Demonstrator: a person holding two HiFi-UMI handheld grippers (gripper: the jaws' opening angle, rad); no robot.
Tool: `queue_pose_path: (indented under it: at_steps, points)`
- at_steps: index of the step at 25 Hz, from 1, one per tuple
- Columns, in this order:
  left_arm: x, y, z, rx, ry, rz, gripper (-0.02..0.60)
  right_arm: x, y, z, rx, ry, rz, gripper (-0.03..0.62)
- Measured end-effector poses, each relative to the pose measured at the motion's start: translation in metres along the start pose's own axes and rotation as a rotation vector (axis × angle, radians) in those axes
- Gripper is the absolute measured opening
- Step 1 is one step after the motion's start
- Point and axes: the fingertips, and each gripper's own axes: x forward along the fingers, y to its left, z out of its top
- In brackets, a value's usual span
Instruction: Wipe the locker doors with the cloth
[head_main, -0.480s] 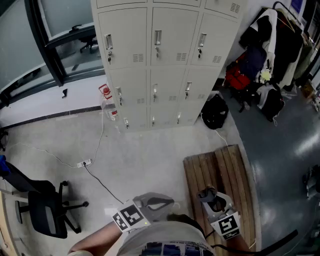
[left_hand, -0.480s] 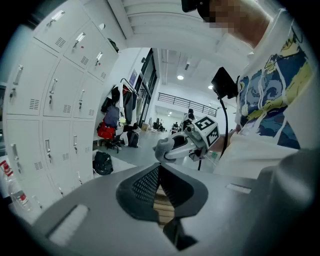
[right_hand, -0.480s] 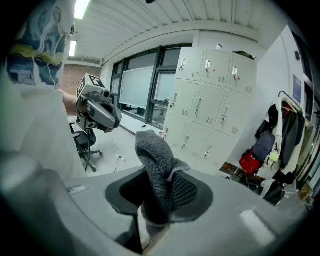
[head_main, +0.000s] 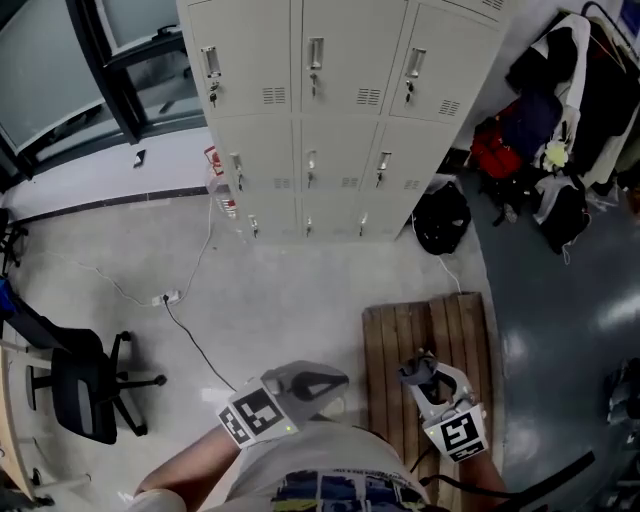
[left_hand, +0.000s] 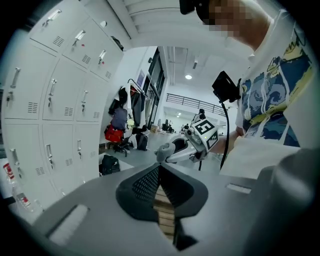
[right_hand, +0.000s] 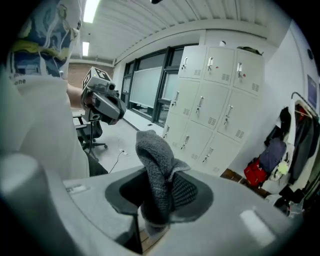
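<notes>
Right gripper (head_main: 421, 371) has its jaws clamped on the grey cloth (right_hand: 156, 175), which pokes up above them. Left gripper (head_main: 332, 383) jaws are pressed together with nothing between. Locker doors (head_main: 330, 110) are at the far side, well apart from both.

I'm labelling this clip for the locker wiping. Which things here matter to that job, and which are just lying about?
Job: grey cloth, clamped in the right gripper; locker doors; left gripper, shut and empty.
Lying about: office chair, black bag, red bag, wooden pallet, power strip.
</notes>
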Motion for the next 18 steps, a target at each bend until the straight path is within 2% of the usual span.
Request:
queue_pose_path:
  at_steps: [6,15,18]
  points:
    - [0.015,0.052,0.021,0.004,-0.010,0.052,0.003,0.052,-0.050,0.028,-0.106,-0.012,0.040,0.112]
    - [0.004,0.166,0.053,0.005,-0.060,0.092,0.003,0.156,-0.130,0.101,-0.253,0.000,0.013,0.112]
    - [0.001,0.191,0.061,0.030,-0.042,0.087,0.003,0.187,-0.158,0.125,-0.356,0.011,-0.006,0.112]
